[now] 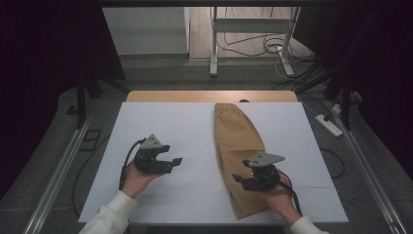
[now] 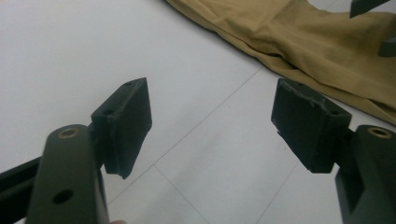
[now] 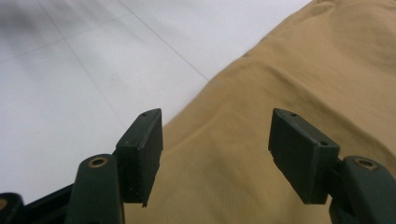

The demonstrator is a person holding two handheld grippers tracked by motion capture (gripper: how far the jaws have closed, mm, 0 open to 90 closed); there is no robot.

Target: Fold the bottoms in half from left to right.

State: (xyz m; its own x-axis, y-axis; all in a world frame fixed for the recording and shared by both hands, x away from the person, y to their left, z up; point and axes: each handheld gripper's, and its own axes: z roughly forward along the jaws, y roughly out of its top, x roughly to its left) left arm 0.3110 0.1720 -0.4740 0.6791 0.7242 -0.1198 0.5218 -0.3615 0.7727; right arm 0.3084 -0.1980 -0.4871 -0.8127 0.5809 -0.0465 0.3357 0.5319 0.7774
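On the white bench [image 1: 195, 126], the left claw [image 1: 171, 163] hangs wide apart over bare surface, while the right claw [image 1: 242, 180], also spread and empty, hovers over the tan cloth [image 1: 236, 136] lying right of centre.

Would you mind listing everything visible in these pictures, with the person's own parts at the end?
Folded garment: one, tan-brown, lying lengthwise on the right half of the white surface, narrow gathered end at the far side.
White surface: one, covering the table, with faint seam lines.
Wooden table edge: one strip, light wood, along the far side.
Power strip: one, white, on the floor to the right.
Metal stand: one, pale, on the floor beyond the table, with cables around it.
Left gripper: one, black with grey plate, open over bare white surface, left of the garment.
Right gripper: one, black with grey plate, open above the garment's near part.
Hands: two, white sleeves, entering from the bottom.
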